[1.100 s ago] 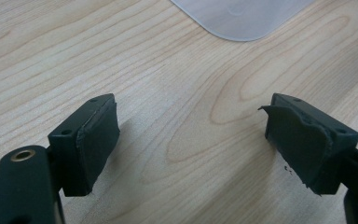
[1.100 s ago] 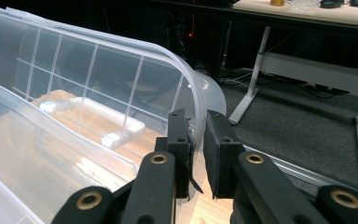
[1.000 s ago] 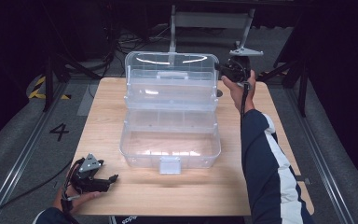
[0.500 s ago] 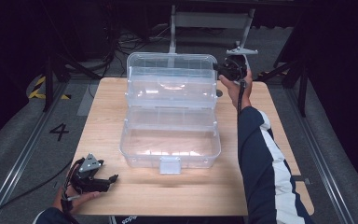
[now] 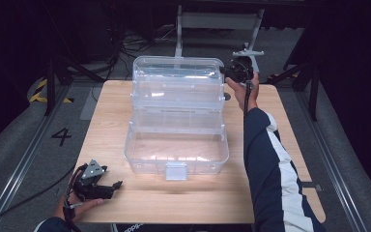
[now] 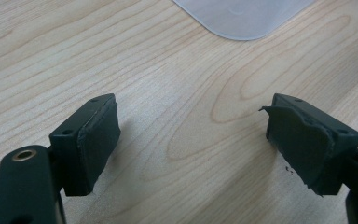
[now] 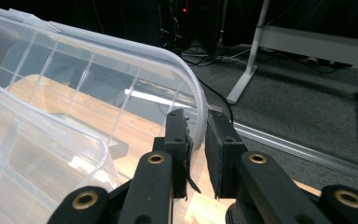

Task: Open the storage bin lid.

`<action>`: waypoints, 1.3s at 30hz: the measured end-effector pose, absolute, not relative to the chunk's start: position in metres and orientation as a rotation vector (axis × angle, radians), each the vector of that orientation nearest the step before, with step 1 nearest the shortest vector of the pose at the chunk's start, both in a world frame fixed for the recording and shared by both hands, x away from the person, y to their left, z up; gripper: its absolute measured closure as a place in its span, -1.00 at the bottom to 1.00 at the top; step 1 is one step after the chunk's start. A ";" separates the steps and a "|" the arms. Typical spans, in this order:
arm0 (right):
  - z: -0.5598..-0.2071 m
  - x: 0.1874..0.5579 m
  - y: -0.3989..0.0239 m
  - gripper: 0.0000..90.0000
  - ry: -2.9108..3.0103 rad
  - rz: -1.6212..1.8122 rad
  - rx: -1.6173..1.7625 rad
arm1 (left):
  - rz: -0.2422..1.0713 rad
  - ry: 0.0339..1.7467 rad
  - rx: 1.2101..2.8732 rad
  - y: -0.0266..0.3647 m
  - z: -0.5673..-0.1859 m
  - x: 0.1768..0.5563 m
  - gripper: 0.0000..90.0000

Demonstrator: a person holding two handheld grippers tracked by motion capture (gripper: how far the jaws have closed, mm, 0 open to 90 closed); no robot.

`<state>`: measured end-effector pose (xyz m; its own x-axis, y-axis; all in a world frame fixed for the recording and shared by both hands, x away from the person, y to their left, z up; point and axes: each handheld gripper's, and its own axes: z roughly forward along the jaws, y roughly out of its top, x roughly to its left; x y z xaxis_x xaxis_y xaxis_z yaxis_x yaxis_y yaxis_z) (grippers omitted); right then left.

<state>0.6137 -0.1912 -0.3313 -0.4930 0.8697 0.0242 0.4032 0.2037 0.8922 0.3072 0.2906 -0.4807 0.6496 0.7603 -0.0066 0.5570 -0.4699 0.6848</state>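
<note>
A clear plastic box (image 5: 176, 121) stands in the middle of the wooden counter (image 5: 125, 203), its lid (image 5: 178, 79) raised at the far side and a small latch tab (image 5: 176, 170) at the middle of its near wall. Seen from above, the box opens in tiers: a deep bottom tub nearest the person, a shallower tray behind and above it, and the lid at the back. The right gripper (image 5: 230, 73) is held up at the lid's far right corner by the right hand (image 5: 244, 92), whose dark sleeve with white stripes (image 5: 270, 169) runs down the right side of the counter. In the right gripper view the jaws are nearly together with the lid's clear rim (image 7: 193, 100) passing between them, so they are closed on the lid's edge; beyond lie grey floor and the white legs of a stand (image 7: 249, 60). The left gripper (image 5: 107, 189) rests low at the counter's near left corner, well apart from the box, held by the left hand (image 5: 75, 205), with its grey plate (image 5: 95, 169) on top and a cable (image 5: 29, 195) trailing off to the left over the floor. In the left gripper view its jaws stand wide apart over bare wood, holding nothing, and a rounded corner of the box (image 6: 244, 16) shows at the top edge. A painted "4" (image 5: 61, 137) marks the floor left of the counter.
</note>
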 end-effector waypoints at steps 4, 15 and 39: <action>-0.333 0.617 -0.190 0.78 1.999 1.225 1.178 | 0.395 1.012 2.207 0.291 -0.481 0.308 -0.61; -0.339 0.624 -0.190 0.77 2.019 1.216 1.200 | 0.387 1.008 2.208 0.291 -0.481 0.309 -0.63; -0.372 0.642 -0.185 0.76 2.040 1.128 1.247 | 0.399 1.015 2.205 0.289 -0.481 0.308 -0.63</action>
<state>0.6423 -0.1845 -0.3717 -0.4603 0.8877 0.0094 0.4800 0.2399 0.8438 0.3084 0.2893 -0.4810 0.6512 0.7589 -0.0018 0.5547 -0.4743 0.6836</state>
